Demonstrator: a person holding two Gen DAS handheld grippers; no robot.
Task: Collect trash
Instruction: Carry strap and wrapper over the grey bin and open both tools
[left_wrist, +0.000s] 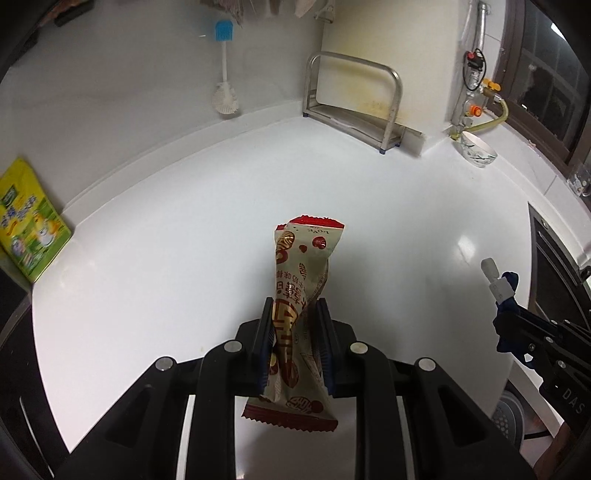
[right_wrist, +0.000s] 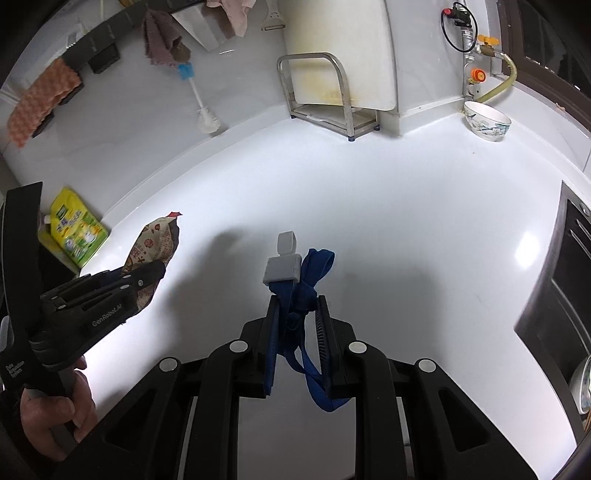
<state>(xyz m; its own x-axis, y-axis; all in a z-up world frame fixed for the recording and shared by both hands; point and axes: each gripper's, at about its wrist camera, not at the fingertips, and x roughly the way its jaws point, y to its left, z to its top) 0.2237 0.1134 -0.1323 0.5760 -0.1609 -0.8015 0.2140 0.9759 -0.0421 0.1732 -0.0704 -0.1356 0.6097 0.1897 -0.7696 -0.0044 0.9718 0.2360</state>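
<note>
Left gripper (left_wrist: 293, 328): pinching the wrapper (left_wrist: 297, 295) at its middle, both ends sticking out, above the counter (left_wrist: 166, 240).
Right gripper (right_wrist: 297, 317): clamped on the blue strap (right_wrist: 314, 269), its grey clip (right_wrist: 281, 271) just beyond the tips.

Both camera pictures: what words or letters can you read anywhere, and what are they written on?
"GenRobot.AI": on the side of the left tongs, right wrist view.
"DAS": on the body of the right tongs, left wrist view; the rest is cut off.
Small white text on the left tongs' black upright bar: too blurred to read.
Snack wrapper: red Chinese characters, upside down, not readable.
Yellow-green pouch: print too blurred.
</note>
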